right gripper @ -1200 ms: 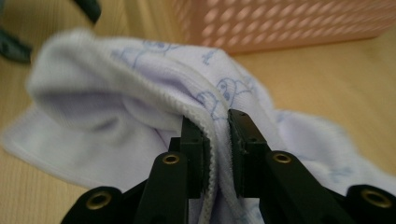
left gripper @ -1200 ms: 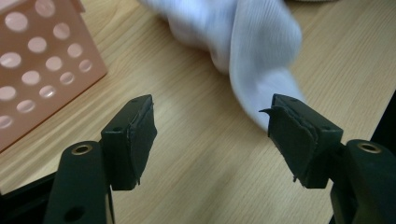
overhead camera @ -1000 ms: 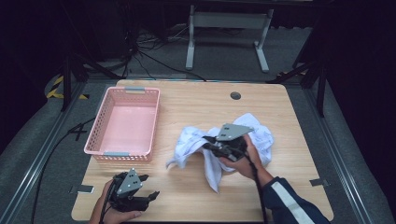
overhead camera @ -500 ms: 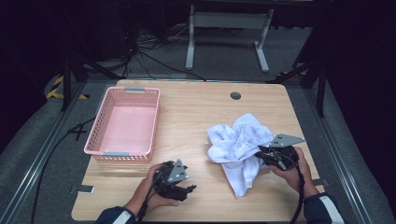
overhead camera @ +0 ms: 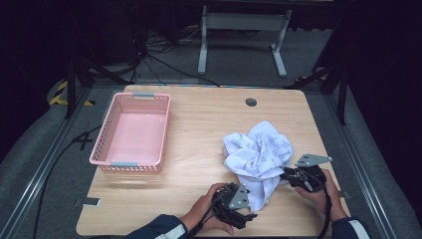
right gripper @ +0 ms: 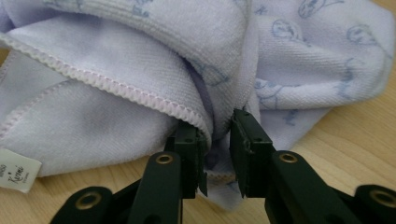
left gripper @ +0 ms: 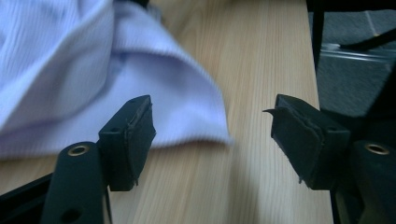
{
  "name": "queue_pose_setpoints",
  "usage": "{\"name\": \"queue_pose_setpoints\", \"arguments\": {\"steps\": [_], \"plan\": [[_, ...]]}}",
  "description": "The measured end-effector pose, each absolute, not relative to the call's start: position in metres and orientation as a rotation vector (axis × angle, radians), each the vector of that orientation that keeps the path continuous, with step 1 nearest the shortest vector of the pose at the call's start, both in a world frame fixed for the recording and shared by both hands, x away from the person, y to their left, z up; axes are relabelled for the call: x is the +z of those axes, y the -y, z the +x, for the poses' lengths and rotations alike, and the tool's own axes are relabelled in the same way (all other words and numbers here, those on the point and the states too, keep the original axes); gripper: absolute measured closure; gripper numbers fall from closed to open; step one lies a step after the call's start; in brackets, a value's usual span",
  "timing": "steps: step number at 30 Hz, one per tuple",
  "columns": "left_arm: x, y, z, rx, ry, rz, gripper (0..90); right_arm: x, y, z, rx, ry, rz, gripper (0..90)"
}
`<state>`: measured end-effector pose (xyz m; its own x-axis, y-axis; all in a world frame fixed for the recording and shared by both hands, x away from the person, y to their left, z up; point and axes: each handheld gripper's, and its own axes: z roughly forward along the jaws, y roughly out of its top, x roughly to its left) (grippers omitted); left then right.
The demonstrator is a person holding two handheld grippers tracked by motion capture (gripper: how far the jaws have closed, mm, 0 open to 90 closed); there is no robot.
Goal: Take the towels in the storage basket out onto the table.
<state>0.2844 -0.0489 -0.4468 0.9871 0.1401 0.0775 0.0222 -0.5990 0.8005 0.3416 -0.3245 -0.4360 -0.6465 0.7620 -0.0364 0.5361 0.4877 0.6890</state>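
Note:
A crumpled white towel [overhead camera: 259, 155] with a pale blue print lies on the right half of the wooden table [overhead camera: 199, 124]. My right gripper [overhead camera: 290, 176] sits at its right edge, shut on a fold of the towel [right gripper: 140, 74]; the hem runs into the jaws of the right gripper [right gripper: 215, 154]. My left gripper [overhead camera: 247, 216] rests at the table's front edge, just below the towel's lower corner. In the left gripper view the left gripper [left gripper: 212, 135] stands open, with the towel's corner [left gripper: 93, 79] lying ahead of the left pad and bare wood between the pads.
A pink plastic basket [overhead camera: 133, 132] stands at the table's left side, with nothing in it. A cable hole [overhead camera: 251, 102] sits near the far edge. Beyond the table are a metal stand [overhead camera: 241, 22] and loose cables on the floor.
The right gripper has dragged the towel to the right and toward the front edge. The left gripper has moved right along the front edge, up to the towel's lower corner.

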Motion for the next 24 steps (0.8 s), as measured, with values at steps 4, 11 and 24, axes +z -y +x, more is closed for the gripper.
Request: {"name": "queue_pose_setpoints", "arguments": {"steps": [4,11,24], "plan": [[-0.454,0.072,0.289,0.194,-0.149,2.263,30.1,-0.442,0.314,0.341,0.943,-2.447,1.069,75.1],[-0.464,0.072,0.307,0.274,-0.145,2.385,60.9,-0.440,0.309,0.341,0.983,-2.461,0.994,62.8],[-0.446,-0.001,0.328,0.294,-0.222,2.420,87.8,-0.407,0.255,0.330,1.064,-2.366,0.681,37.3]]}}
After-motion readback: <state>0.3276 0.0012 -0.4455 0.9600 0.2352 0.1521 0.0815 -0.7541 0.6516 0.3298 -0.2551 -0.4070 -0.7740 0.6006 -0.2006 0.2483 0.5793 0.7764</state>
